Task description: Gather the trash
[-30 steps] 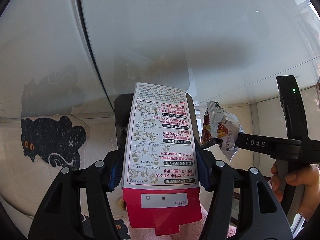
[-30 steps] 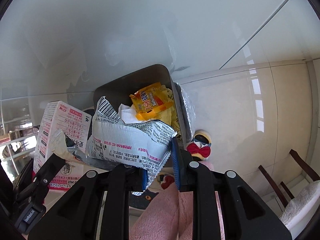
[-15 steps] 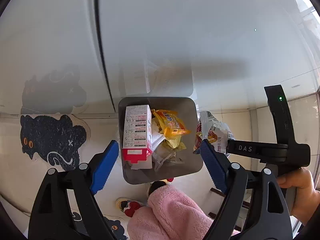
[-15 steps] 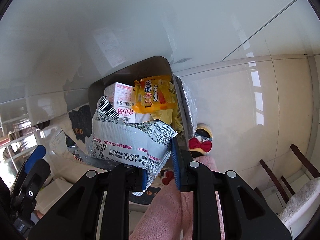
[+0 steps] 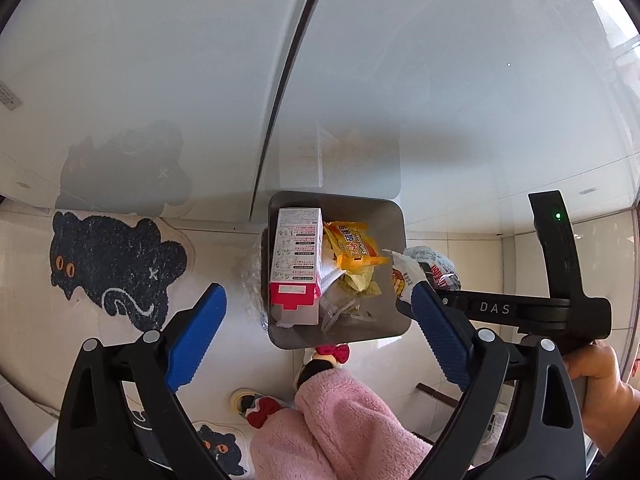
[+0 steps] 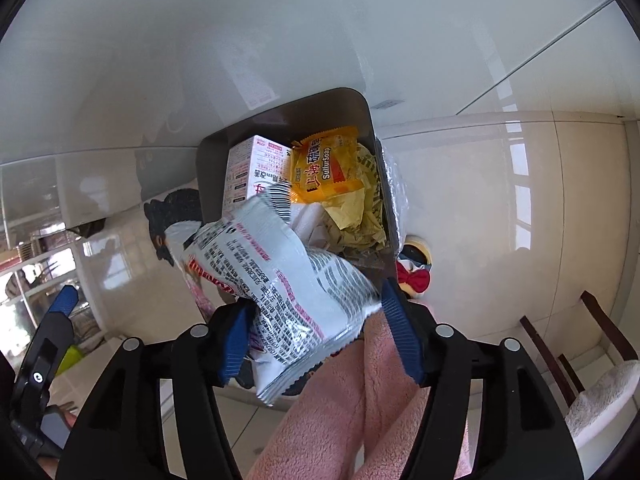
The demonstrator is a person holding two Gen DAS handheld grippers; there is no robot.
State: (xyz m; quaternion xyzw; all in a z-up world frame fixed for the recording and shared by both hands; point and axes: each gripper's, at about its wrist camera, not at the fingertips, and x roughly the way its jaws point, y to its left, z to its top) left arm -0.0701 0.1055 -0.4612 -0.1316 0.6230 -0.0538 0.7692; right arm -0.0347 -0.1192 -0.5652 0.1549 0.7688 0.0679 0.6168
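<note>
A grey square bin point(image 5: 394, 240) stands on the floor below the glass table edge; it also shows in the right wrist view point(image 6: 280, 120). In it lie a white and red box point(image 5: 296, 256), a yellow soap wrapper point(image 5: 352, 244) and crumpled paper. My left gripper point(image 5: 316, 340) is open and empty above the bin. My right gripper point(image 6: 316, 332) has its jaws spread, and a white printed snack bag point(image 6: 276, 280) hangs loose between them over the bin's near edge. The bag point(image 5: 424, 268) and right gripper also show at the right of the left wrist view.
A black cat-shaped mat point(image 5: 112, 264) lies on the tiled floor left of the bin. Pink fleece legs point(image 5: 344, 432) and slippers with red bows point(image 6: 414, 276) are below the grippers. A chair point(image 6: 592, 336) stands at the right. The glass tabletop point(image 5: 400, 80) fills the upper view.
My left gripper let go of the box, which now lies in the bin. My right gripper has opened from its grip on the snack bag, and the bag has tilted and sagged.
</note>
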